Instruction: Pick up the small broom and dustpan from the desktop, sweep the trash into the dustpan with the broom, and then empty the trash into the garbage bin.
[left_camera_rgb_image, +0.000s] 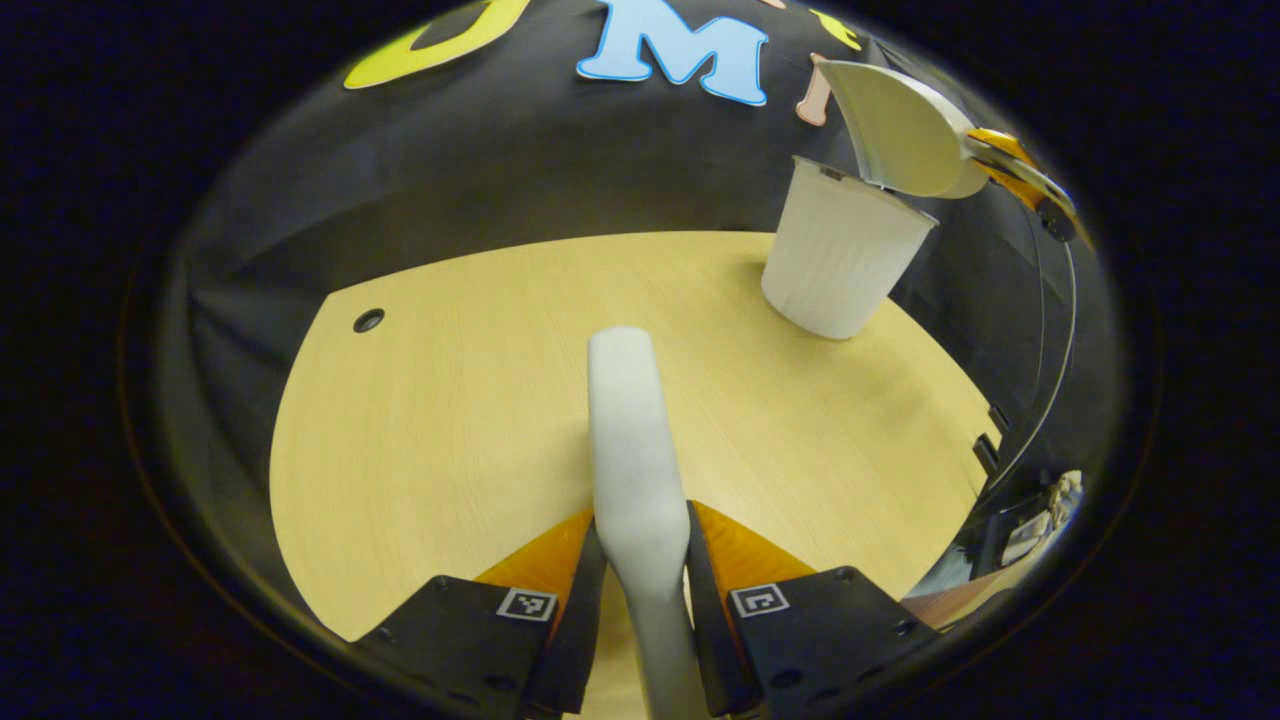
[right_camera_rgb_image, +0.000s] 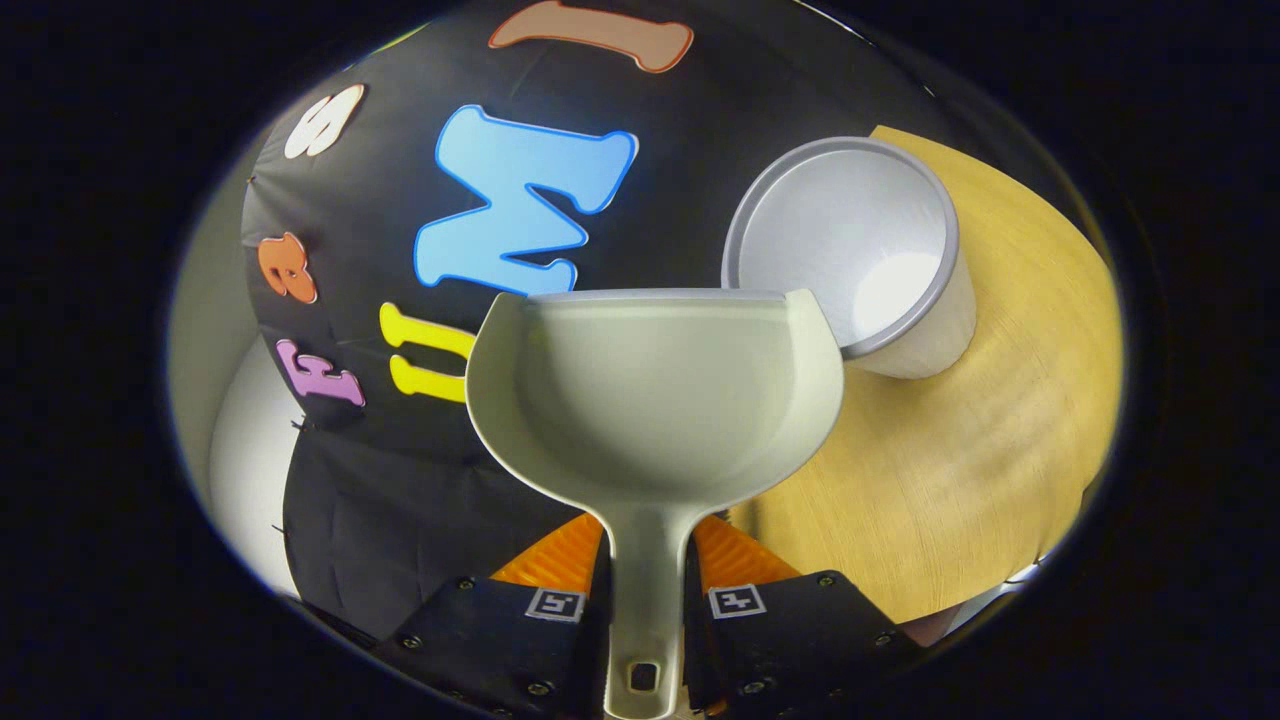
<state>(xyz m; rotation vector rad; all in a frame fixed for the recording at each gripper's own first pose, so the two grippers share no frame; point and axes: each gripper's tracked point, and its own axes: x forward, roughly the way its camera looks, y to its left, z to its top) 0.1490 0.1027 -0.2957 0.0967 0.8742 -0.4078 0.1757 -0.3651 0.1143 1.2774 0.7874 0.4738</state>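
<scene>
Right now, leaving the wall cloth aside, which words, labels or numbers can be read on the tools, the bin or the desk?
Dustpan, broom handle, garbage bin, desk: no text on any.
Square markers on the left gripper and the right gripper: black-and-white code patterns, no words or numbers.

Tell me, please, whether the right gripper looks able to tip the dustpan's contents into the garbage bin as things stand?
Probably yes. The right gripper is shut on the dustpan handle, and the pan's lip sits at the garbage bin rim, with its open mouth unobstructed.
</scene>
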